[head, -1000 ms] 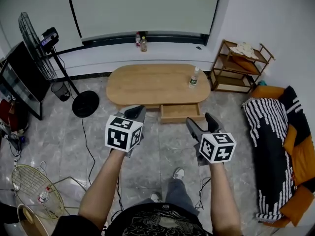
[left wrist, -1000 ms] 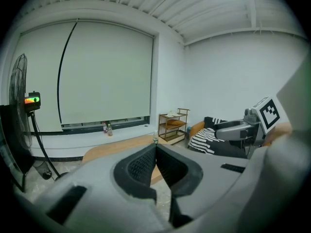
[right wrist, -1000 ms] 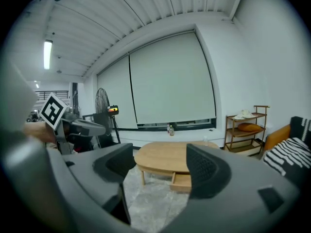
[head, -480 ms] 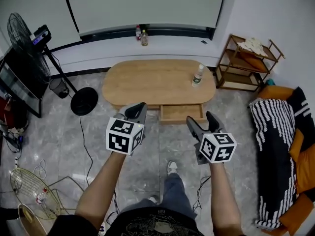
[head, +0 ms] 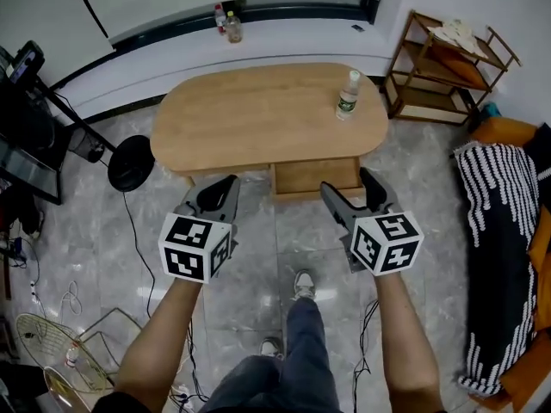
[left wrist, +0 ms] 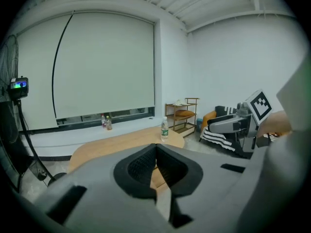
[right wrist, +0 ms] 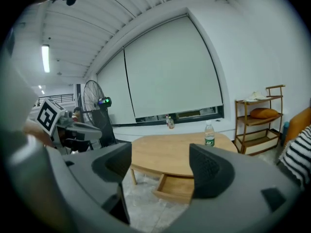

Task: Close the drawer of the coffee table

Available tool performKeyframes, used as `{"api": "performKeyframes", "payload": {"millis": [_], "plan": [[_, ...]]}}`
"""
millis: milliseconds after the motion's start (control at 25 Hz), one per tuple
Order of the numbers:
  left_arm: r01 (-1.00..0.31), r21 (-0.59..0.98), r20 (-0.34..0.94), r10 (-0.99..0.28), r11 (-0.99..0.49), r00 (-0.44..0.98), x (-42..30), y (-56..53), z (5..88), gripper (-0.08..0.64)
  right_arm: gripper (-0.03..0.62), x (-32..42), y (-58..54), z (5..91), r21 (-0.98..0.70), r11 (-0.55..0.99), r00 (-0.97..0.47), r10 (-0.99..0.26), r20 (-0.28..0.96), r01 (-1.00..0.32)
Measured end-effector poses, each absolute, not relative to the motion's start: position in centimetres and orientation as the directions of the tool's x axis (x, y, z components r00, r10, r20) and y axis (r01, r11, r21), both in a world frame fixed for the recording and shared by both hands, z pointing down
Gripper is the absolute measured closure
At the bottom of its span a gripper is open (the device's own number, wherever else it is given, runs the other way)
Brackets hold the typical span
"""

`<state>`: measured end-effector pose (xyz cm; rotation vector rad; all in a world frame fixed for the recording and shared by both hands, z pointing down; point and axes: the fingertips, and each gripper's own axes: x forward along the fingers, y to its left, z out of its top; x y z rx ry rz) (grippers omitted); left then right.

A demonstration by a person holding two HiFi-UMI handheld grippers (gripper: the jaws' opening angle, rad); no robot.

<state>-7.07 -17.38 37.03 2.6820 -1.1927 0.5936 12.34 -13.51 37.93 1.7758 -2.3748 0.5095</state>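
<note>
The oval wooden coffee table stands ahead of me, with its drawer pulled out from under the near edge. The drawer looks empty in the right gripper view. My left gripper hovers above the floor just left of the drawer, its jaws shut with nothing in them. My right gripper hangs by the drawer's right front corner without touching it, open and empty. A clear plastic bottle stands on the table's right end.
A fan's round base and pole stand left of the table. A wooden shelf is at the back right, a sofa with a striped blanket at the right. Two bottles stand on the window ledge. Cables and a fan guard lie on the floor.
The person has stepped towards the table and both grippers have come forward and down, close to the drawer's front. The left jaws stay shut and the right jaws stay open.
</note>
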Motion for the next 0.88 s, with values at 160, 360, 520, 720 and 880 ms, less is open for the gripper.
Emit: {"api": "performKeyframes", "payload": {"millis": [160,360,520,720,880], "plan": [[-0.737,-0.041,0.428,-0.678,-0.674,0.597,-6.4,-18.4,41.2,0.558,0.229,12.6,-14.5,42.6,-0.224,0.266,-0.329,-0.889,0.318,-0.938],[-0.743,-0.034,0.429,-0.681,-0.669,0.594,-5.6,-18.9,45.1,0.558,0.224,13.2,-15.1,48.0,-0.292,0.250,-0.337,-0.891,0.303,-0.923],[-0.753,-0.032,0.428,-0.690,-0.657,0.584,-5.9,-19.5,48.4,0.558,0.222,13.4,-15.4,52.2,-0.367,0.215,-0.327,-0.904,0.277,-0.905],[-0.754,-0.030,0.440,-0.686,-0.656,0.579,-6.3,-20.5,52.7,0.558,0.222,13.4,-16.6,57.0,-0.403,0.191,-0.314,-0.911,0.266,-0.895],[-0.757,-0.037,0.464,-0.682,-0.652,0.565,-6.7,-21.0,56.3,0.558,0.221,13.2,-17.0,61.7,-0.493,0.158,-0.310,-0.919,0.244,-0.855]]}}
